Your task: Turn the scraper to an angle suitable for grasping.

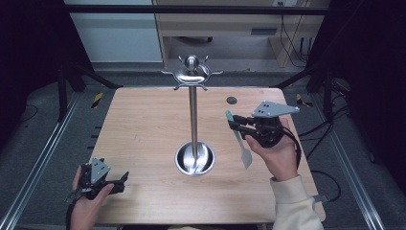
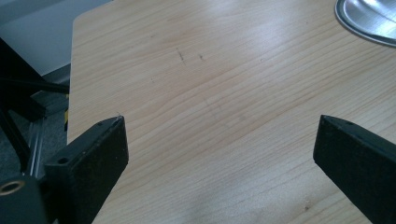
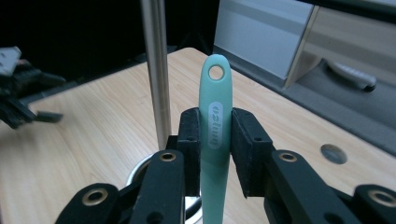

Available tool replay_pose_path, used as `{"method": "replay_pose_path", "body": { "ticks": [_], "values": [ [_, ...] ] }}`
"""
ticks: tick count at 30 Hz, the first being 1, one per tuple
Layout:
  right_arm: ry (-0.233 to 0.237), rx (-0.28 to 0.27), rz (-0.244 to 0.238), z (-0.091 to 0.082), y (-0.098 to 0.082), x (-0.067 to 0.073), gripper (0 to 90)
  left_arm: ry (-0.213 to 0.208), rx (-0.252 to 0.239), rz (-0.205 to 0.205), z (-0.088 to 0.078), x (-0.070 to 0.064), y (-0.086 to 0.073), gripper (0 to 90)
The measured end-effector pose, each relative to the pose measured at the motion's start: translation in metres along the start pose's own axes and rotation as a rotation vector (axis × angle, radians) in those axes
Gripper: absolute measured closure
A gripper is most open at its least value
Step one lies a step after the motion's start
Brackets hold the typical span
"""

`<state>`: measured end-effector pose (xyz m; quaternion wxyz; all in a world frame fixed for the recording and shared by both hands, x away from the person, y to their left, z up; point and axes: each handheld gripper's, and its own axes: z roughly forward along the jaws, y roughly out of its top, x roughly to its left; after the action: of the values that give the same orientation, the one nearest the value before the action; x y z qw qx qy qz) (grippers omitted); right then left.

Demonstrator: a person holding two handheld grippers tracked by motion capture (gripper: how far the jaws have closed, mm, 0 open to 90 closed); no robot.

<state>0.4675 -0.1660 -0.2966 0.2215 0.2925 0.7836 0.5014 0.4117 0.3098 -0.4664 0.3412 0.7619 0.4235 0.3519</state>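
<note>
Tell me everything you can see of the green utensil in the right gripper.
The green utensil is a slim, mint-coloured spatula, apparently silicone or plastic. Its handle has a round hanging hole at the tip and a pale oval label. The right gripper clamps the handle, its pads touching both sides. In the high view its pale blade hangs toward the table, right of the metal stand.

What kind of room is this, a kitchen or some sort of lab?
Probably a lab or recording setup, not a kitchen. A bare wooden table sits inside a dark metal frame, cables trail across the floor, and a person's hand works a hand-held right gripper holding a green utensil.
</note>
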Motion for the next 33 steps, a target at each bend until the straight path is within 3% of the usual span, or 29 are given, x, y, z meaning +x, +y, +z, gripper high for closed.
{"method": "replay_pose_path", "body": {
  "ticks": [2, 5, 7, 13, 17, 22, 33],
  "values": [
    [0.016, -0.014, 0.014, 0.002, -0.002, 0.003, 74.2, 0.005, -0.031, -0.005, -0.003, -0.001, 0.003, 3.1],
    [-0.004, -0.019, -0.004, 0.004, 0.001, 0.009, 74.2, 0.017, -0.064, 0.006, -0.006, -0.002, 0.006, 3.8],
    [0.002, -0.058, 0.006, 0.002, 0.008, 0.012, 74.2, 0.014, -0.087, -0.006, -0.008, -0.001, 0.008, 4.1],
    [0.007, -0.1, 0.029, 0.002, 0.018, 0.015, 74.2, -0.013, -0.054, -0.018, -0.005, -0.001, 0.007, 4.8],
    [-0.017, -0.115, 0.015, -0.004, 0.025, 0.02, 74.2, -0.03, -0.02, -0.019, -0.003, -0.003, 0.005, 4.8],
    [-0.026, -0.166, 0.02, -0.016, 0.031, 0.02, 74.2, -0.023, -0.016, -0.015, 0.0, -0.004, 0.006, 4.9],
    [-0.035, -0.19, -0.011, -0.027, 0.052, 0.029, 74.2, -0.029, -0.006, 0.0, 0.0, -0.006, 0.008, 5.6]
  ]
}}
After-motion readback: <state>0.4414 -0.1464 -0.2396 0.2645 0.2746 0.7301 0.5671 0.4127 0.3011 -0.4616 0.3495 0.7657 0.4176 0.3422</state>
